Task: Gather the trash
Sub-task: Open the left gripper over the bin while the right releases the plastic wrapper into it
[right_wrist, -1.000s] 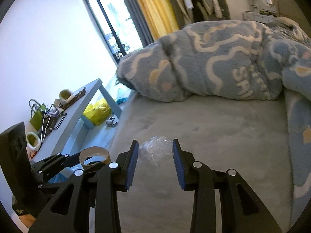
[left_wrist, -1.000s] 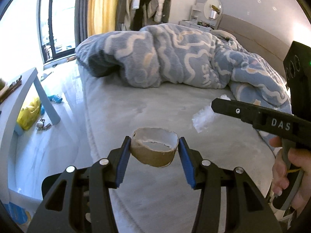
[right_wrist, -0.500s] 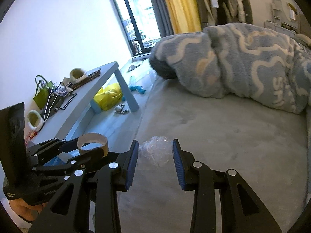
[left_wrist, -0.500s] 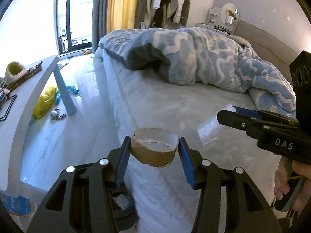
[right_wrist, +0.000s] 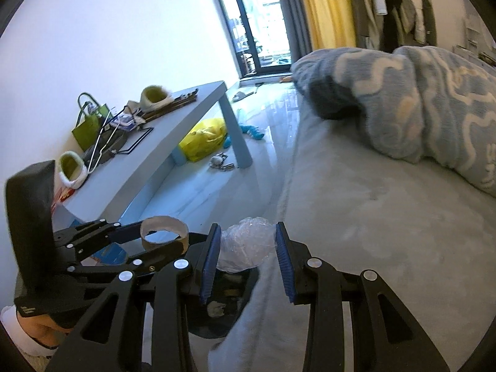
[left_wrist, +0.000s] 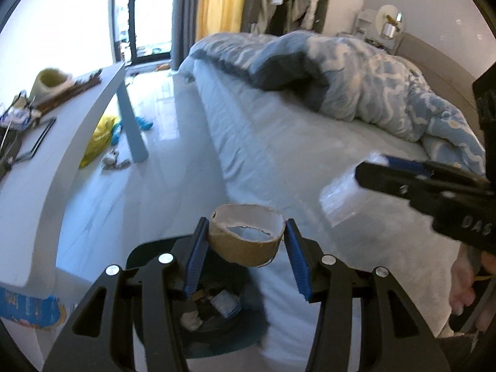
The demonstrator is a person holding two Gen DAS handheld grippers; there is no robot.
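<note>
The left tool [left_wrist: 245,241] grips a cardboard tape core [left_wrist: 246,237] and the right tool [right_wrist: 246,248] is clamped on crumpled clear plastic [right_wrist: 245,248] — both held over a dark trash bin [left_wrist: 217,334] on the floor. The bin stands just beside the bed's near edge [left_wrist: 235,167], the grey counter [right_wrist: 186,130] farther off.

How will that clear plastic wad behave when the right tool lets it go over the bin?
The clear plastic wad looks crumpled and thin, so it is probably very light and may drift rather than drop straight. It bulges between the right tool pads, suggesting it springs back. The bin sits below.
</note>
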